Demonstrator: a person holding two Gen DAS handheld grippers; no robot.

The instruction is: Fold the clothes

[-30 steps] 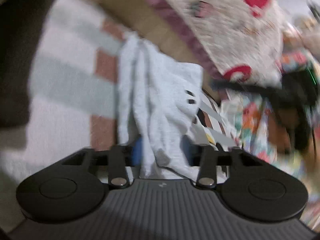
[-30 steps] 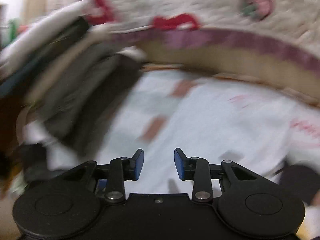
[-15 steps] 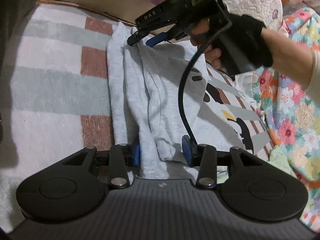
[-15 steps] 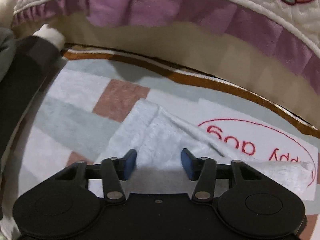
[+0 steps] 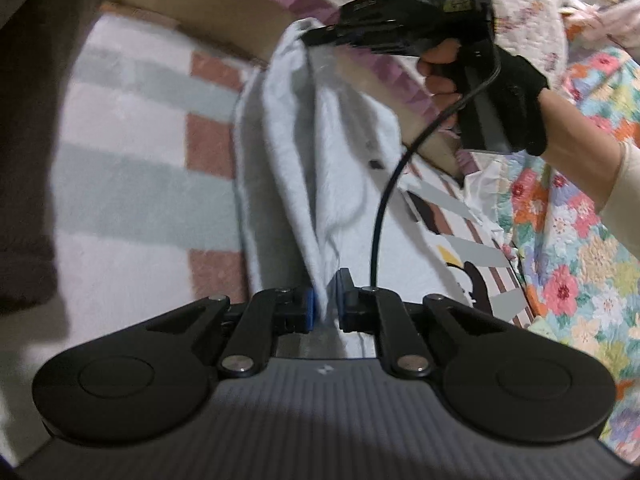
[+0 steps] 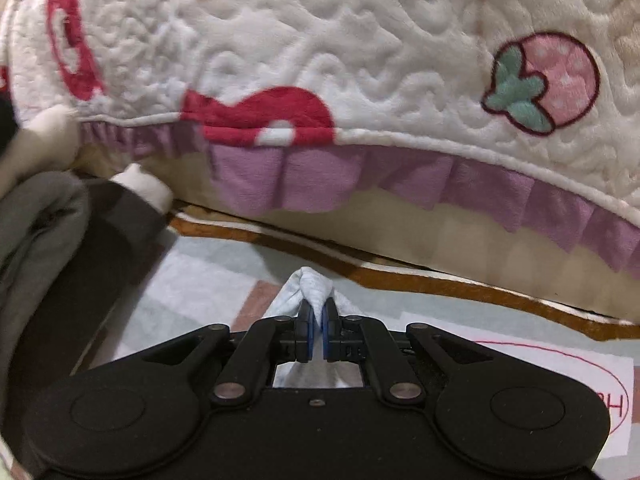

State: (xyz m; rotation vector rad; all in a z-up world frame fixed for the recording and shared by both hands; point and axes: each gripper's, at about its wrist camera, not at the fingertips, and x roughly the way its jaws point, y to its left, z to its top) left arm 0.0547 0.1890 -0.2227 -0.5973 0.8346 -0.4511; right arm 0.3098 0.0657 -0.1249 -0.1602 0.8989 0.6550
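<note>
A light grey garment [image 5: 320, 168] lies lengthwise on a striped rug [image 5: 132, 184]. My left gripper [image 5: 325, 308] has its jaws closing on the near end, and the blue pads pinch a fold of the cloth. At the far end my right gripper [image 5: 308, 38], held by a black-gloved hand [image 5: 508, 92], grips the other end and holds it up off the rug. In the right wrist view that gripper [image 6: 315, 320] has its jaws closing tight, with a tuft of the grey garment [image 6: 314, 284] sticking out past the pads.
A bed with a white quilt [image 6: 360, 60] and purple frill rises right behind the rug. Dark clothing [image 6: 40, 220] is piled on the left. A printed white shirt [image 5: 460, 256] and floral quilt [image 5: 580, 280] lie on the right. A black cable [image 5: 384, 208] hangs across the garment.
Both grippers went from open to pinching the grey garment. The right one came in over the far end, closed on it and lifted it off the rug.
</note>
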